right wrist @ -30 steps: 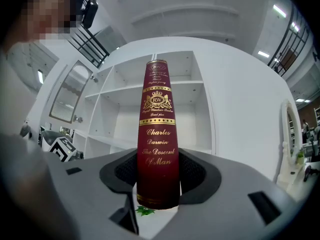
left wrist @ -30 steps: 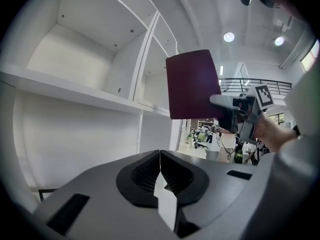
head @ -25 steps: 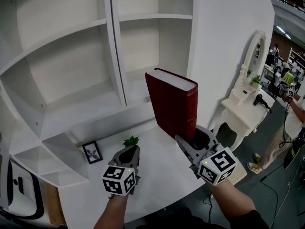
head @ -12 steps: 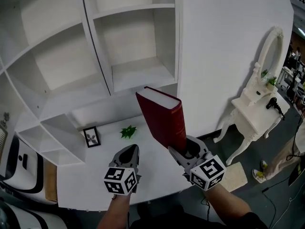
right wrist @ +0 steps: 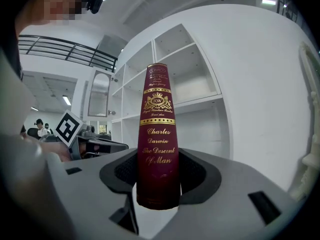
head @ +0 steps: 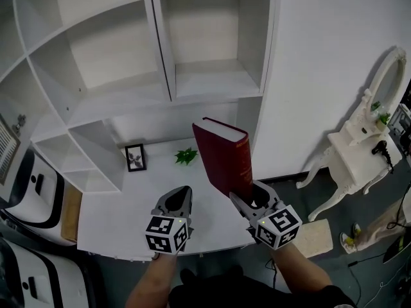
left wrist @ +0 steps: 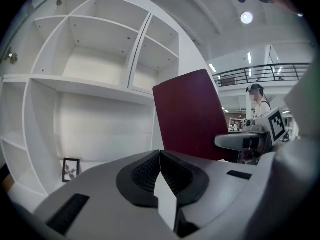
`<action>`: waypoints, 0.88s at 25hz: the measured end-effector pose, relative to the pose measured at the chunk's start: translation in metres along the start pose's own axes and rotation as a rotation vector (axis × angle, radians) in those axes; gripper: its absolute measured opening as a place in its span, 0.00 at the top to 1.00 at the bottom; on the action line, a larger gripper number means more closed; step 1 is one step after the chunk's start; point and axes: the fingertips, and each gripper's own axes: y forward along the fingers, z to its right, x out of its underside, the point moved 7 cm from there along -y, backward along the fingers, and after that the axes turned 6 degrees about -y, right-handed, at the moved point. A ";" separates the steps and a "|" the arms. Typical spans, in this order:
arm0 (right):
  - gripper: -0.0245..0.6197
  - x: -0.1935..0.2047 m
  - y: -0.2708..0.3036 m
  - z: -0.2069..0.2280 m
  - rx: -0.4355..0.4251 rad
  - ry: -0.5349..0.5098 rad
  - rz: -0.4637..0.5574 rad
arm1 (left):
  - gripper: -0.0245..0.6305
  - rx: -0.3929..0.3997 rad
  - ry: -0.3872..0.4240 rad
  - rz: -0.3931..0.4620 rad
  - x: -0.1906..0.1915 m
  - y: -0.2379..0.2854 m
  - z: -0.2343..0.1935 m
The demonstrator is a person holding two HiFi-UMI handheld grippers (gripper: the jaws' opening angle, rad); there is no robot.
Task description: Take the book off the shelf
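The book (head: 225, 158), a dark red hardback with gilt lettering on its spine, stands upright with a slight lean at centre frame in the head view. It is already out of the shelf (head: 168, 56) and sits over the front right part of the white tabletop (head: 122, 220). The right gripper (head: 249, 196) holds it by the lower end, with its pads pressed on the two covers and the spine facing that gripper's camera. The grip looks square and even.

A second ago the book was higher in the head view, overlapping the shelf's lower right compartment. Now it is lower and its top edge is below that compartment's floor, so I judge the removal itself done. What is left is to set the book down or bring it in. I can't tell whether its bottom edge already touches the tabletop, because the jaws hide it.

The left gripper (head: 181, 197) is at lower centre, left of the book and apart from it, with its jaws closed together on nothing. Its own view shows the red cover off to the right.

Further out, a small framed picture (head: 135, 157) and a green sprig (head: 187, 155) lie on the tabletop behind the book, clear of it. A white dressing table (head: 359, 147) stands at the right edge of the frame.
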 end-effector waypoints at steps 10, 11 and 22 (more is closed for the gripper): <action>0.62 0.033 0.032 -0.038 0.001 0.022 -0.076 | 0.95 -0.038 -0.020 -0.037 0.024 -0.029 -0.062; 0.62 0.036 0.034 -0.041 -0.001 0.025 -0.085 | 0.95 -0.043 -0.027 -0.040 0.027 -0.031 -0.066; 0.62 0.078 0.038 -0.058 -0.002 0.076 -0.177 | 0.95 -0.081 -0.083 -0.105 0.067 -0.053 -0.096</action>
